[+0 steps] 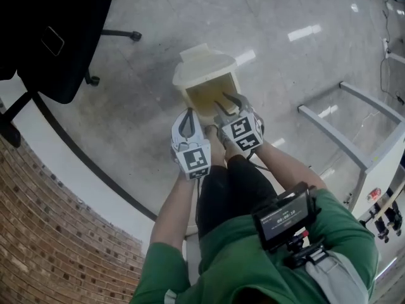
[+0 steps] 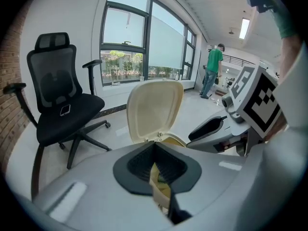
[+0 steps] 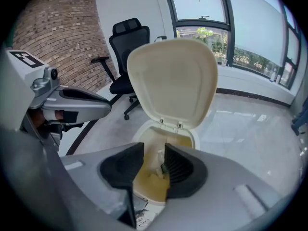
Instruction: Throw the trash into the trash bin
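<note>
You stand over a cream plastic trash bin [image 1: 187,92] on the glossy grey floor [image 1: 139,125], and its hinged lid [image 1: 201,61] is tipped up and open on the side away from you. Your left hand-held gripper [image 1: 188,114] hovers above the bin's near rim, its dark ribbed jaws drawn together with only a thin slit between them. Just beside it, your right hand-held gripper [image 1: 232,100] hangs over the bin's mouth with its jaws apart and nothing between the pads. Through that gap, the right gripper view looks down into the yellowish inside of the bin, where a small pale crumpled piece of trash [image 3: 160,163] lies. A black mesh office chair [image 1: 57,37] stands well off towards the floor's edge by the brick wall [image 1: 50,233].
</note>
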Tool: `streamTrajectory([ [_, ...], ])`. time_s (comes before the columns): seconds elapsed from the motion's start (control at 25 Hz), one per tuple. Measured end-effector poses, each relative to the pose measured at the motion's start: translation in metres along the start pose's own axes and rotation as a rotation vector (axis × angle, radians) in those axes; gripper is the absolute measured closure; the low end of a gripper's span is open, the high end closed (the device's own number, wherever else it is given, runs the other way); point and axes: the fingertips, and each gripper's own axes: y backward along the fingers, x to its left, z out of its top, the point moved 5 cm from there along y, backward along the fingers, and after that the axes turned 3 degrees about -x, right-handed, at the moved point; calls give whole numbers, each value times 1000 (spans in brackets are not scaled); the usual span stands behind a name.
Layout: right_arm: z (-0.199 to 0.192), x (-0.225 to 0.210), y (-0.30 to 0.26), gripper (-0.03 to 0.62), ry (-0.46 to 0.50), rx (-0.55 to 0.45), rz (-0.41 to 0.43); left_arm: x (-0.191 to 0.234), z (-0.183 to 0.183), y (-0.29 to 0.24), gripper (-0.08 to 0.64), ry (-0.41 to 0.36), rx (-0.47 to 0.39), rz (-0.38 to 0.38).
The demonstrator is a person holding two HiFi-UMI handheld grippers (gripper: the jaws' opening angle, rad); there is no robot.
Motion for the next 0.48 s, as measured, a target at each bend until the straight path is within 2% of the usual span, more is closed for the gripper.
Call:
streamTrajectory([
  [0.24, 39, 10, 55, 468, -4, -94, -14, -5, 40, 34, 555, -38, -41, -13],
  [0.48, 84, 21, 119, 513, -12, -209, -33, -8, 98, 74, 555, -72, -137, -14],
])
